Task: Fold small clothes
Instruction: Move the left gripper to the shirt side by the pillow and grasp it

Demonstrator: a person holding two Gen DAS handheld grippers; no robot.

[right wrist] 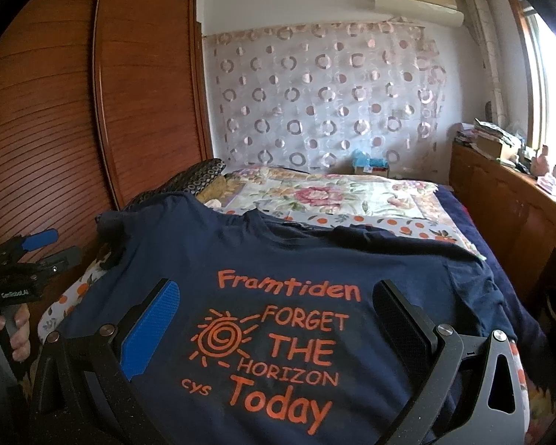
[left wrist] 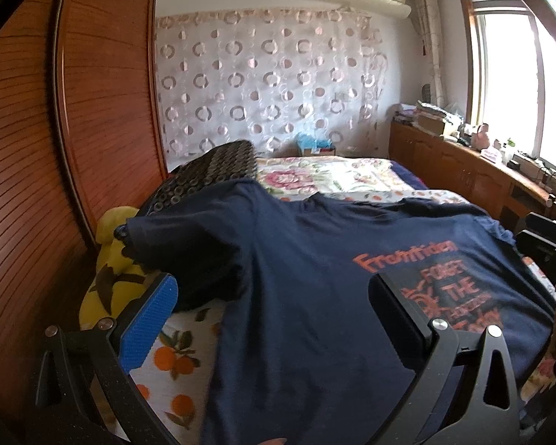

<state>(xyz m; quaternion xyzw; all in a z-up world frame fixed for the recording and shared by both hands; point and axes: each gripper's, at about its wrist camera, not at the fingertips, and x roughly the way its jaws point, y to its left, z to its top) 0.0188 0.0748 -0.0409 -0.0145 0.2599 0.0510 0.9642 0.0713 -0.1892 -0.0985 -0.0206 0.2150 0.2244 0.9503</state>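
Observation:
A navy T-shirt (left wrist: 307,289) with orange lettering lies spread flat, print side up, on the bed; the right wrist view shows the T-shirt (right wrist: 315,259) with its collar toward the far end. My left gripper (left wrist: 274,296) hovers open over the shirt's left side, near its left sleeve (left wrist: 189,244). My right gripper (right wrist: 278,315) stands open above the print, with nothing between its fingers. The left gripper (right wrist: 44,248) also shows at the left edge of the right wrist view, held by a hand (right wrist: 16,330).
The bed has an orange-fruit sheet (left wrist: 174,356) and a floral quilt (right wrist: 333,193) beyond the shirt. A yellow plush toy (left wrist: 111,259) and a dark patterned pillow (left wrist: 207,174) lie by the wooden wardrobe (left wrist: 55,129) on the left. A wooden cabinet (right wrist: 507,204) runs along the right under the window.

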